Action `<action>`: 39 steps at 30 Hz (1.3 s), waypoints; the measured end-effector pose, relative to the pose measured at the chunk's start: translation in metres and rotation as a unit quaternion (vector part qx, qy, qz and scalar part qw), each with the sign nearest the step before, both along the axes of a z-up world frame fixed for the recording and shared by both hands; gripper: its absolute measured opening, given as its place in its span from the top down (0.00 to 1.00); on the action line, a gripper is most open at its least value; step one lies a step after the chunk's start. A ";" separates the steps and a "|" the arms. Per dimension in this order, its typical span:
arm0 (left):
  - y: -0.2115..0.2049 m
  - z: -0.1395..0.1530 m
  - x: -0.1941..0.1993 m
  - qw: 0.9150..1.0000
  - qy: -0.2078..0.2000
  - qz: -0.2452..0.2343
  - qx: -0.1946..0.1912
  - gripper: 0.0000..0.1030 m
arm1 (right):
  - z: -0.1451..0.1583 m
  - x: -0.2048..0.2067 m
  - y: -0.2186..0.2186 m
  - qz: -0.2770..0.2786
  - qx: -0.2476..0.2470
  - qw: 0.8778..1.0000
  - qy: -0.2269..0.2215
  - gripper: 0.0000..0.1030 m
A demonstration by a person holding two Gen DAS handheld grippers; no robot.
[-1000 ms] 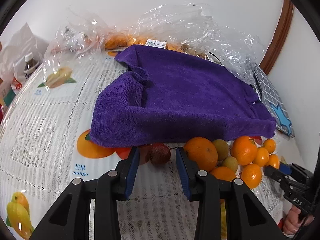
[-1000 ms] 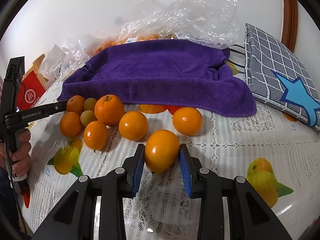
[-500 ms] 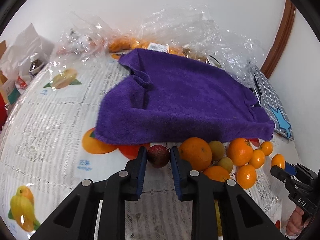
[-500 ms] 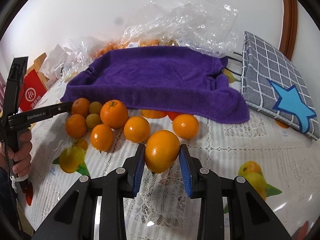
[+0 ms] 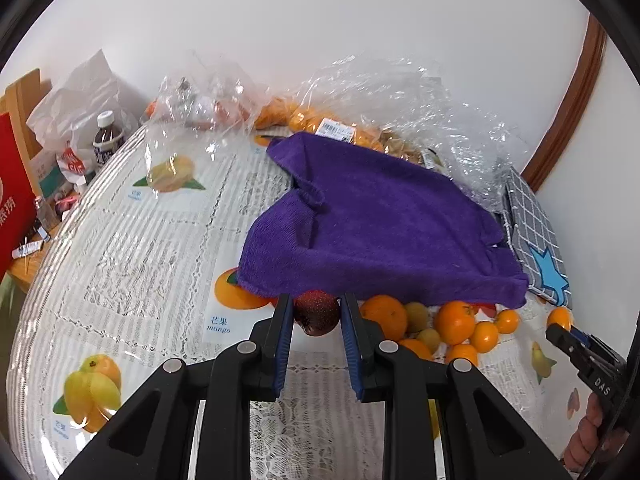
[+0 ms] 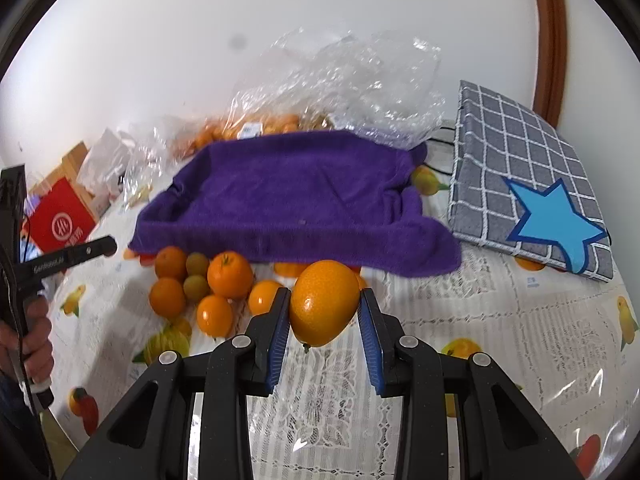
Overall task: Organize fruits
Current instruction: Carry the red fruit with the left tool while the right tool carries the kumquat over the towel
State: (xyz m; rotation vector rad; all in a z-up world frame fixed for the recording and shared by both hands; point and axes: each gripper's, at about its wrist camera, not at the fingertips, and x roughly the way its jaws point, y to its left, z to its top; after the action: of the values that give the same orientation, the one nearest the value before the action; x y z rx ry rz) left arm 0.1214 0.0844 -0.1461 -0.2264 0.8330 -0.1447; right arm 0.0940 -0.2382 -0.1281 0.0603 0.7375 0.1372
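Note:
My left gripper is shut on a small dark red fruit and holds it above the table, near the front edge of the purple towel. My right gripper is shut on a large orange and holds it lifted in front of the purple towel. Several oranges and small green fruits lie in a cluster on the tablecloth by the towel's front edge; the cluster also shows in the left wrist view.
Clear plastic bags with more oranges lie behind the towel. A grey checked cushion with a blue star lies at the right. A bottle, white bags and a red box stand at the table's left edge.
Both grippers have lifted with their fruit. The left gripper closed on the red fruit and raised it; the right raised the orange further off the table.

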 end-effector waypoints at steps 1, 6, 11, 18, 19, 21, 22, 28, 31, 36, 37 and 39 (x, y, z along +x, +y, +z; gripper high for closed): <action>-0.001 0.004 -0.001 1.000 -0.003 -0.002 -0.001 0.78 | 0.003 0.001 -0.001 -0.003 0.001 1.000 -0.002 0.67; -0.006 0.021 -0.001 1.000 -0.018 -0.006 -0.001 0.78 | 0.016 0.003 -0.004 -0.013 0.001 1.000 -0.012 0.67; -0.011 0.034 0.004 1.000 -0.027 -0.011 -0.006 0.78 | 0.027 0.007 -0.006 -0.013 -0.005 1.000 -0.020 0.67; -0.019 0.050 0.012 0.999 -0.043 -0.018 -0.001 0.78 | 0.037 0.014 -0.007 -0.014 -0.006 0.999 -0.029 0.67; -0.020 0.051 0.014 0.999 -0.044 -0.019 -0.003 0.78 | 0.038 0.016 -0.008 -0.014 -0.006 0.999 -0.030 0.67; -0.022 0.053 0.017 0.999 -0.045 -0.019 -0.006 0.78 | 0.040 0.018 -0.008 -0.014 -0.006 0.999 -0.031 0.67; -0.023 0.054 0.018 0.999 -0.044 -0.020 -0.007 0.78 | 0.041 0.019 -0.008 -0.014 -0.006 0.999 -0.032 0.67; -0.028 0.056 0.028 0.999 -0.040 -0.021 -0.007 0.78 | 0.046 0.025 -0.012 -0.018 -0.007 0.999 -0.039 0.67; -0.028 0.058 0.033 0.999 -0.040 -0.021 -0.008 0.78 | 0.047 0.028 -0.015 -0.021 -0.006 0.999 -0.040 0.67; -0.028 0.059 0.041 0.999 -0.040 -0.020 -0.008 0.78 | 0.048 0.034 -0.017 -0.023 -0.005 0.999 -0.041 0.67; -0.028 0.059 0.042 0.999 -0.039 -0.020 -0.008 0.78 | 0.048 0.035 -0.017 -0.023 -0.005 0.999 -0.041 0.67; -0.029 0.058 0.045 0.999 -0.039 -0.020 -0.008 0.78 | 0.047 0.036 -0.017 -0.023 -0.005 0.999 -0.041 0.67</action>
State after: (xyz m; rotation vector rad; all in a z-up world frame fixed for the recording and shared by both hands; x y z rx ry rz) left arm 0.1662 0.0559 -0.0885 -0.2189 0.7598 -0.1966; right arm 0.1304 -0.2551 -0.0806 0.0607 0.6537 0.0922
